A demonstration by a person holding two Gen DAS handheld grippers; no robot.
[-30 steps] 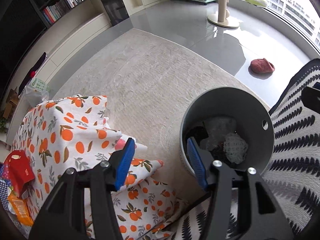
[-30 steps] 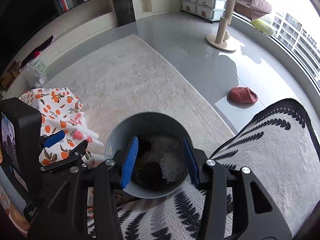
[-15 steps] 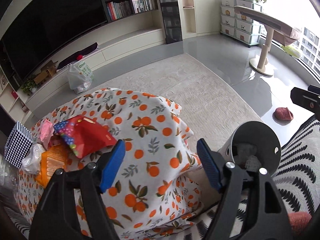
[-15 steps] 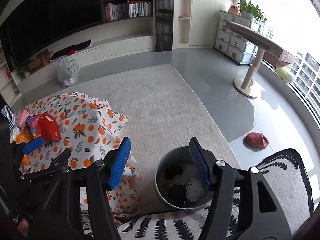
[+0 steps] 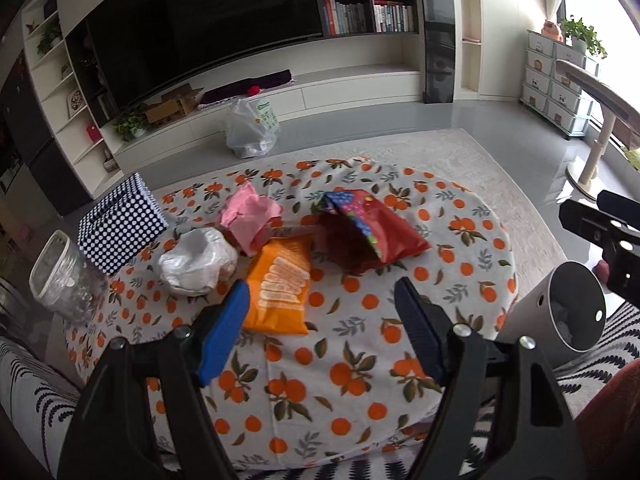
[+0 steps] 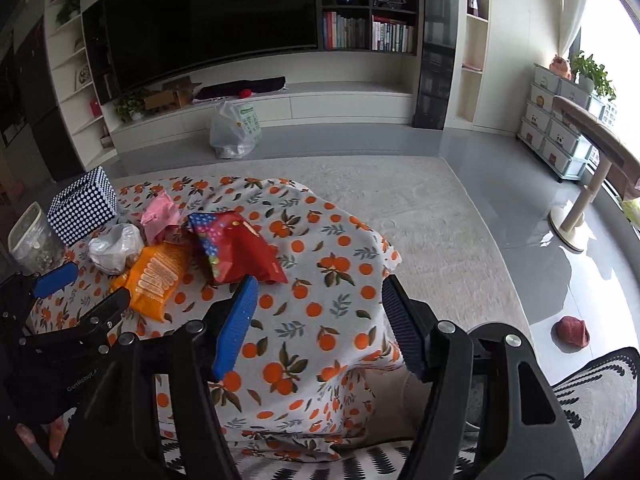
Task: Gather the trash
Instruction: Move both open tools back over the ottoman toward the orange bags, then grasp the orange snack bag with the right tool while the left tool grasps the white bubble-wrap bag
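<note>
Jaws on the left gripper (image 5: 320, 324) stand wide apart with nothing between them. The right gripper (image 6: 316, 322) has just been opening its jaws, which are empty too. Both hover above the orange-print cloth surface (image 5: 460, 248), where the orange snack packet (image 5: 280, 284), red foil bag (image 5: 372, 236), pink wrapper (image 5: 248, 216) and crumpled white plastic (image 5: 196, 264) lie clustered. Packet lettering is unreadable. The grey round bin (image 5: 560, 308) sits beside the surface, partly cut off.

Daylight pours in from the window (image 6: 612, 20) at 2 o'clock, totally blown out there. Glare on the floor (image 6: 540, 200), TV wall (image 5: 180, 32) dim. Heavy fisheye bending, dark vignetted corners, otherwise sharp.
</note>
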